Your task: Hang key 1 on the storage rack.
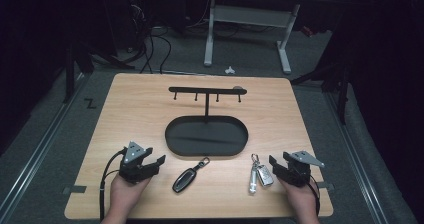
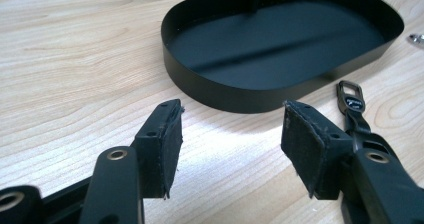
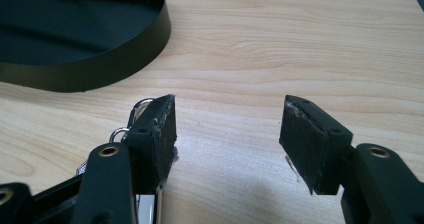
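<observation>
While both grippers rest open and empty at the table's near edge, nothing is picked up yet. A black fob (image 1: 184,179) lies right of the left gripper (image 1: 151,158); silver keys (image 1: 259,174) lie just left of the right gripper (image 1: 274,162). Next, probably, close on one and carry it to the tray (image 1: 172,145).

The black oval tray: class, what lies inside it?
The black oval tray holds only the foot of the hook stand's post. Its floor looks bare; the near wall hides a strip of it.
</observation>
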`<state>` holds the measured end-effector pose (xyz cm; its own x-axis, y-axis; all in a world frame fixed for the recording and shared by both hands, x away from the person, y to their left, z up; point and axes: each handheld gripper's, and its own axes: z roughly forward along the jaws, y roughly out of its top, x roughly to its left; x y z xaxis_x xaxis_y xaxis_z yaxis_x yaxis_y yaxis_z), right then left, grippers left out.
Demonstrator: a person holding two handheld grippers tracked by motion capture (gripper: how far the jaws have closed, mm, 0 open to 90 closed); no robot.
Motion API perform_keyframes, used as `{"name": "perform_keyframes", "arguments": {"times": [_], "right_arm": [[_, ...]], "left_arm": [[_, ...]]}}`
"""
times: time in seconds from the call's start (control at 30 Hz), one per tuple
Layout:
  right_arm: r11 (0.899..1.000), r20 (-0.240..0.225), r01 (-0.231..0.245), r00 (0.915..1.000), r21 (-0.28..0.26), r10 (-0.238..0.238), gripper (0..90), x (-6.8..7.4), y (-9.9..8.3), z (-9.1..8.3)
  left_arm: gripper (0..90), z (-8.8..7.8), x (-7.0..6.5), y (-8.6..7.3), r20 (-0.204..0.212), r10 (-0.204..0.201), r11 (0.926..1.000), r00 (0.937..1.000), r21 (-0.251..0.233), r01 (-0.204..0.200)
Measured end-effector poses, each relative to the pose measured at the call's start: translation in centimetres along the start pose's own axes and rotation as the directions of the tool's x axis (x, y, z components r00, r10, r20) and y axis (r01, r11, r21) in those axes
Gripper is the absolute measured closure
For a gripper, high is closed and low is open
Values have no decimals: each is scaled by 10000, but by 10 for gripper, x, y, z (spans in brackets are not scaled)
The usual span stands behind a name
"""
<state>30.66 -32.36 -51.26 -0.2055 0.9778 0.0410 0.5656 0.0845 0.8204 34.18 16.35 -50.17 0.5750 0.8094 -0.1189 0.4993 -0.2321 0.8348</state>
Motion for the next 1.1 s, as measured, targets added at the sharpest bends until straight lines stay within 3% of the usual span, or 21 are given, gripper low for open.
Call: {"name": "perform_keyframes", "arguments": {"times": [0.43,0.6,0.67,0.73,0.83,1.0,1.1], "right_arm": [[9999,103,-70,9999,80,69,393,0,-4,-2],[9999,108,2,9999,103,-4,393,1,-3,-1],[9998,33,119,9999,141,-120,391,2,-4,-1],[9998,30,164,9999,114,-164,391,2,-4,0],[9997,-28,230,9997,115,-230,392,3,-3,-1],[9997,-80,194,9998,131,-193,392,4,-3,1],[9996,-139,166,9998,208,-163,392,6,-3,2]], "left_arm": [[420,2,-2,1,-221,466,9989,9987,28,-466],[441,-7,-5,-5,-212,756,9971,9969,-30,-757],[465,-14,-6,-12,-340,1066,9942,9937,149,-1061],[483,-17,-6,-15,-288,1028,9946,9943,153,-1024],[581,-22,-9,-19,-92,974,9951,9952,188,-972],[667,-21,-19,-22,78,1339,9903,9910,369,-1341],[812,-13,-26,-24,454,1635,9808,9855,1001,-1673]]}}
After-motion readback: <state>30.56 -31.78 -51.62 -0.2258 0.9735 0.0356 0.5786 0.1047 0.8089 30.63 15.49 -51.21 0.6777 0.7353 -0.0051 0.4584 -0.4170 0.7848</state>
